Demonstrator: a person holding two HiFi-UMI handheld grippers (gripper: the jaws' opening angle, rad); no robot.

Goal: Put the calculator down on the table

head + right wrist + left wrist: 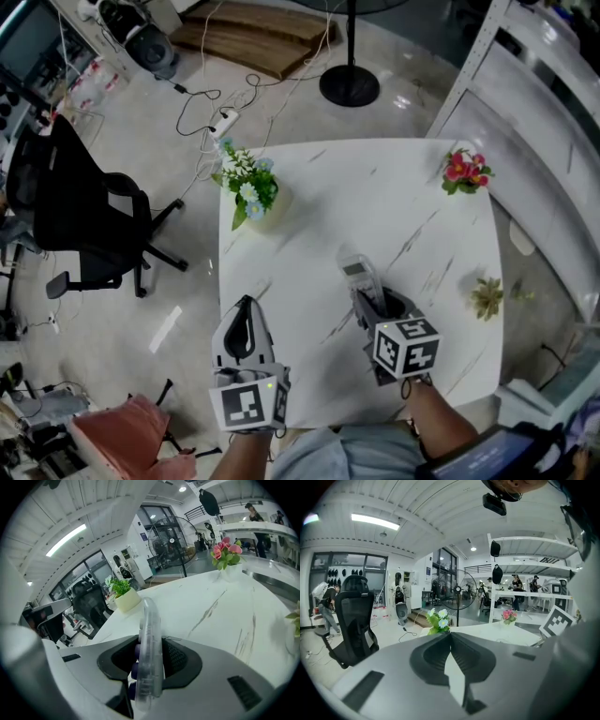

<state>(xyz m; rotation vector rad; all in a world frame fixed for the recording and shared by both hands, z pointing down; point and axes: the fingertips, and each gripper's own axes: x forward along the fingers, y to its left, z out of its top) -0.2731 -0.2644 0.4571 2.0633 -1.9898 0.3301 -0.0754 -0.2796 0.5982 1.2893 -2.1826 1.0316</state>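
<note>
A clear calculator [357, 272] with purple keys stands on edge between the jaws of my right gripper [367, 302], which is shut on it above the white marble table [375, 197]. In the right gripper view the calculator [147, 639] sticks up out of the gripper [149, 665], with its thin edge facing the camera and the pads pressing both flat sides. My left gripper [246, 307] hovers over the table's front left corner. Its jaws meet at the tips [450, 634] with nothing between them.
A cream pot of white flowers [251, 192] stands at the table's left edge, pink flowers [466, 172] at the far right corner and a small dried plant [487, 297] at the right edge. A black office chair [84, 216] and a fan base [349, 86] stand on the floor.
</note>
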